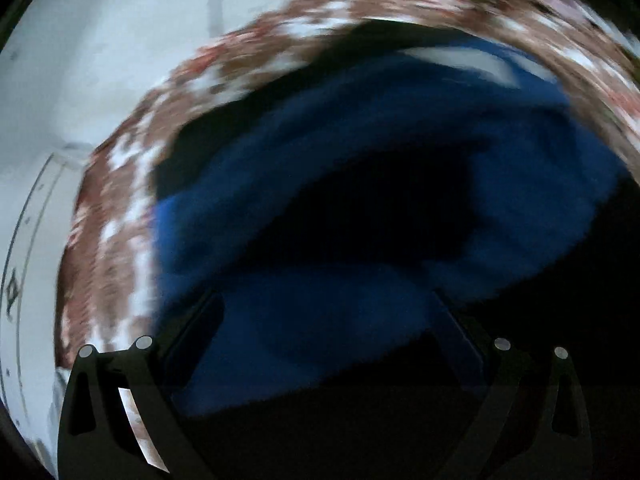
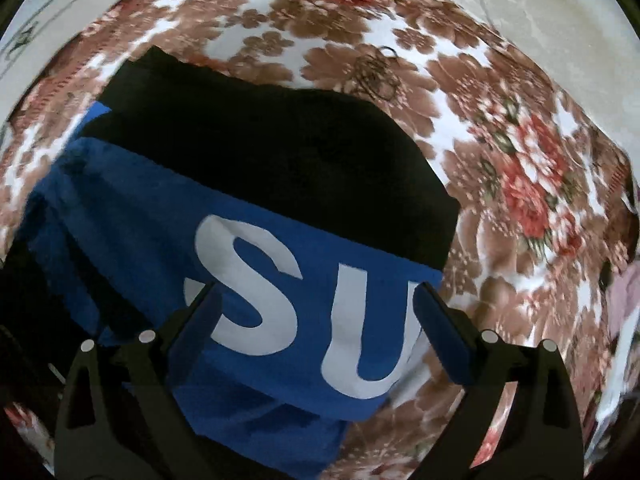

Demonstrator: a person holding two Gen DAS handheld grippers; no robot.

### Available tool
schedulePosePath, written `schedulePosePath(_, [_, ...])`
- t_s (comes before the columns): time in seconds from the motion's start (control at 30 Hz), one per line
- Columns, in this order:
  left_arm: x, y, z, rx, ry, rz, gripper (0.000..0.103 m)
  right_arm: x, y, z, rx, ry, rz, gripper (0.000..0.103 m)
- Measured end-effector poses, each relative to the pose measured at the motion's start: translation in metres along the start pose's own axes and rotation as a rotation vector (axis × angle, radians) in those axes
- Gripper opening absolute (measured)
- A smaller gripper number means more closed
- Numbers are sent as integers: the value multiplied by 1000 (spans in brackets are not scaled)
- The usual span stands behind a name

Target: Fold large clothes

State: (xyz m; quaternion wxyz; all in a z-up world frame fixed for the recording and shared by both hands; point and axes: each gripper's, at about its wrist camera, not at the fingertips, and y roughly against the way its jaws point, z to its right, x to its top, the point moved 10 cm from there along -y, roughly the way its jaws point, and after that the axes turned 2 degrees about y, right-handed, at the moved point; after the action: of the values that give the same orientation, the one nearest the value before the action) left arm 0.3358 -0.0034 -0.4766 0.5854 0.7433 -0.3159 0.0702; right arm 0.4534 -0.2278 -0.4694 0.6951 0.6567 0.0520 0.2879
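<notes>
A large garment, black (image 2: 280,152) on top and blue (image 2: 132,216) below with white letters "SU" (image 2: 248,276), lies partly folded on a floral blanket (image 2: 520,160). My right gripper (image 2: 320,312) hovers open just above the blue lettered part, its fingers wide apart with nothing pinched. The left wrist view is motion-blurred. It shows the same blue cloth (image 1: 400,128) bunched around a dark hollow. My left gripper (image 1: 326,320) is open close over that cloth, its fingers (image 1: 200,320) dark and spread.
The brown, red and white floral blanket (image 1: 132,184) is spread over a pale floor (image 1: 100,60) that also shows at the top right (image 2: 560,8). A small dark loop (image 2: 386,54) lies on the blanket. Something pink and white (image 2: 624,300) sits at the right edge.
</notes>
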Motion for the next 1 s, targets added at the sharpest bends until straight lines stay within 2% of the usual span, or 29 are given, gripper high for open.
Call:
schedulePosePath(0.1, [16,-12,-75,19,142,28,98,-6,-10,4,-42,-17,-3,94])
schedulePosePath(0.17, [27,-24,-108,-6,233,20,98,-9,-18,14,-85,-41,-5,94])
schedulePosePath(0.23, [35,-49,-137,-87,381,-20,98,-12,-28,22,-85,-82,-20,94])
schedulePosePath(0.3, [41,-69,-148,-163,462,-43,97,-17,-42,24,-69,-116,-52,94])
schedulePosePath(0.33, [44,-79,-149,-193,480,-57,91,-20,-50,24,-68,-128,-67,95])
schedulePosePath(0.37, [47,-89,-145,-230,476,-77,67,-22,-55,23,-67,-134,-75,95])
schedulePosePath(0.4, [50,-102,-137,-255,439,-114,51,-24,-60,20,-68,-141,-82,95])
schedulePosePath(0.43, [50,-110,-128,-261,398,-142,43,-25,-63,20,-70,-146,-84,96])
schedulePosePath(0.5, [51,-122,-115,-262,342,-173,41,-27,-69,18,-79,-159,-84,97])
schedulePosePath(0.6, [57,-123,-108,-290,318,-157,34,-29,-74,17,-93,-157,-86,98])
schedulePosePath(0.67, [62,-119,-111,-280,293,-142,23,-29,-77,17,-95,-158,-91,98])
schedulePosePath(0.9, [88,-114,-153,-202,261,-84,21,-21,-71,12,-57,-163,-97,98])
schedulePosePath(1.0, [82,-128,-150,-172,198,-113,22,-19,-74,6,-37,-163,-82,98])
